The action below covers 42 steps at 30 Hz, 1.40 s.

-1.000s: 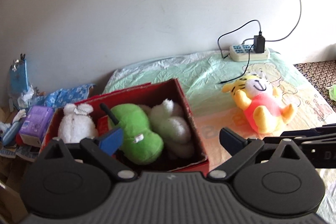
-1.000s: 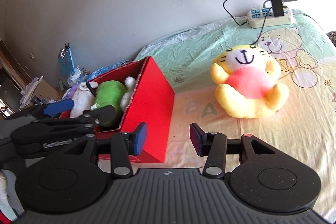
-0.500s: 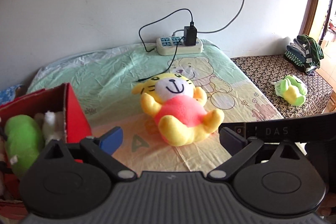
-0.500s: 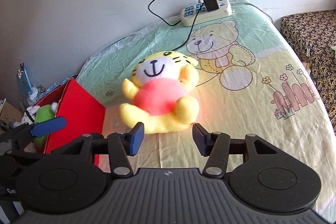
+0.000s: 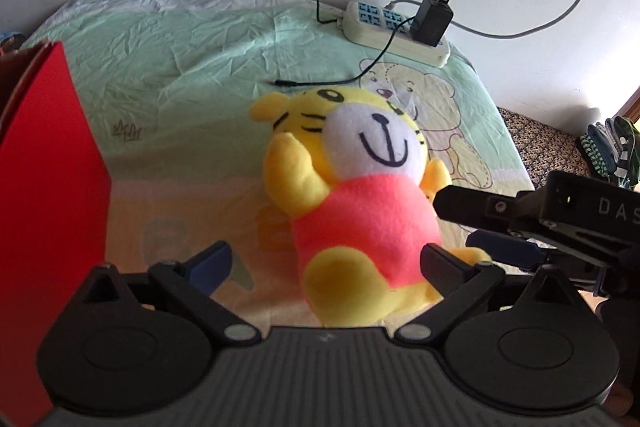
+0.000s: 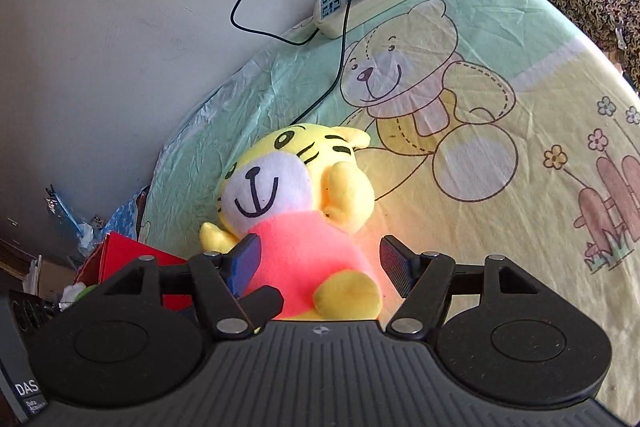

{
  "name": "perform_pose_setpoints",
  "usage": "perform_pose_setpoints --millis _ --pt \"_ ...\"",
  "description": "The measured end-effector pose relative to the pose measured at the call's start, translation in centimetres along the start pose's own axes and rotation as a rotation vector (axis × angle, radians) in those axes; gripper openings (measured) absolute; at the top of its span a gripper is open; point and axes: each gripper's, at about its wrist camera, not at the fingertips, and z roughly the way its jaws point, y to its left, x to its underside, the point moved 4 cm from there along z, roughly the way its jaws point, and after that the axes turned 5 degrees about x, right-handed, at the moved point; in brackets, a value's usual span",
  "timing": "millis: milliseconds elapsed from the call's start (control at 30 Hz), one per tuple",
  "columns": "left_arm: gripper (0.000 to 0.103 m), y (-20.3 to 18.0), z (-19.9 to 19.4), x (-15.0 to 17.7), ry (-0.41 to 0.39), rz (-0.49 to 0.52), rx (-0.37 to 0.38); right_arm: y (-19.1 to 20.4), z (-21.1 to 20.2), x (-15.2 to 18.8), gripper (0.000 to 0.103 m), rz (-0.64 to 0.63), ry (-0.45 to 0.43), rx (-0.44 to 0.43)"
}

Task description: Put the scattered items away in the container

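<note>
A yellow tiger plush in a pink shirt (image 5: 360, 211) lies on its back on the bed sheet; it also shows in the right wrist view (image 6: 304, 227). My left gripper (image 5: 324, 263) is open, its fingers on either side of the plush's lower body. My right gripper (image 6: 320, 259) is open too, straddling the plush's belly from the other side; its fingers (image 5: 472, 205) reach in from the right in the left wrist view. The red box (image 5: 44, 195) stands at the left, its edge also visible in the right wrist view (image 6: 124, 255).
A white power strip (image 5: 396, 35) with a black charger and cable lies near the wall behind the plush. The sheet (image 6: 500, 147) has a printed bear. A dark patterned surface (image 5: 536, 147) with folded clothes sits to the right. Clutter lies beside the box (image 6: 84, 223).
Both grippers have moved away from the box toward the tiger plush and now bracket it. The right gripper's jaws have opened wider.
</note>
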Motion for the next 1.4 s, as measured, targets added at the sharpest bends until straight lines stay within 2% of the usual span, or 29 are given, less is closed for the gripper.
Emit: perform_pose_setpoints --millis 67,133,400,500,567,633,667,900,1067,1200,1400 --pt "0.102 0.3 0.8 0.1 0.017 -0.013 0.008 -0.1 1.3 0.1 0.069 0.006 0.028 -0.014" --pt "0.103 0.6 1.3 0.0 0.022 -0.047 0.05 -0.2 2.4 0.1 0.069 0.012 0.051 -0.029" --pt "0.1 1.3 3.4 0.0 0.043 -0.093 0.098 -0.5 4.6 0.3 0.066 0.028 0.096 -0.092" --pt "0.091 0.6 3.3 0.0 0.043 -0.071 0.131 -0.9 4.4 0.3 0.061 0.039 0.101 -0.122" --pt "0.079 -0.1 3.1 0.0 0.042 -0.045 0.152 -1.3 3.9 0.4 0.055 0.06 0.102 -0.141" --pt "0.079 -1.0 2.6 0.0 0.034 -0.005 0.138 -1.6 3.1 0.8 0.051 0.067 0.1 -0.145" --pt "0.074 -1.4 2.3 0.1 0.034 0.008 0.143 -1.6 2.6 1.0 0.05 0.068 0.098 -0.144" --pt "0.069 -3.4 -0.6 2.4 0.042 0.025 0.192 -2.0 -1.2 3.0 0.049 0.071 0.076 -0.15" --pt "0.069 -5.0 -4.6 3.6 -0.028 0.097 0.208 -0.7 -4.7 4.3 0.049 0.066 0.009 -0.18" --pt "0.069 -5.4 -8.4 3.4 -0.12 0.152 0.212 2.5 -7.7 4.9 0.049 0.031 -0.084 -0.21" --pt "0.07 -2.7 -14.7 3.4 -0.235 0.202 0.186 8.3 -9.4 7.2 0.049 -0.008 -0.144 -0.274"
